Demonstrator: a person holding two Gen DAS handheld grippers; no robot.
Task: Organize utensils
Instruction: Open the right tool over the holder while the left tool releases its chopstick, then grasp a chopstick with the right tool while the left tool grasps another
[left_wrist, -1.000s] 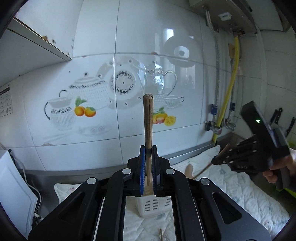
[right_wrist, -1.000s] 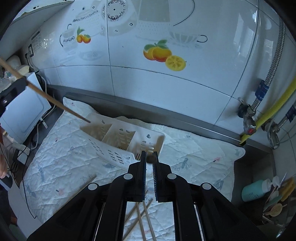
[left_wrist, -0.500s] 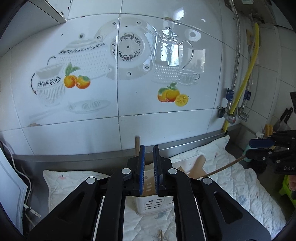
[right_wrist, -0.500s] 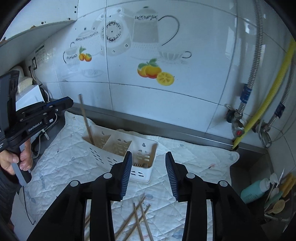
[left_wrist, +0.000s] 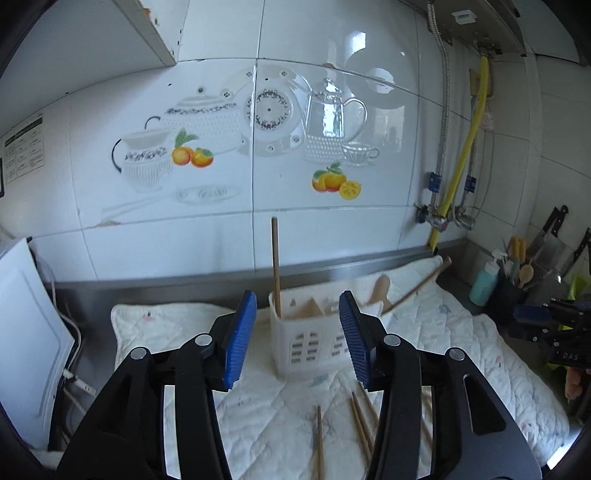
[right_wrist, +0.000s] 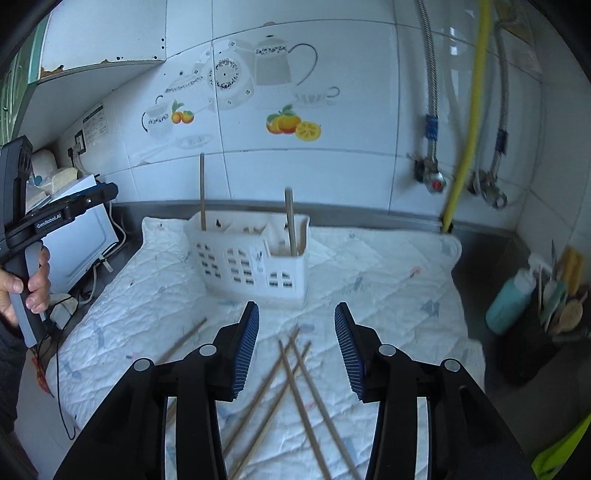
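We hold both tools spread wide with nothing between the blue pads: our left gripper (left_wrist: 297, 341) and our right gripper (right_wrist: 297, 349). The one white utensil caddy (right_wrist: 255, 258) stands upright on the quilted mat (right_wrist: 388, 280), with two wooden sticks (right_wrist: 202, 192) upright in it, one at each end compartment. On the mat in front of it we count about five loose chopsticks (right_wrist: 295, 376), four crossing between our right fingers and one lying apart toward the left.

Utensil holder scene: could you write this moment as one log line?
left hand-held gripper: open, empty | right hand-held gripper: open, empty | utensil holder: upright, two sticks standing inside | chopsticks: loose on cloth
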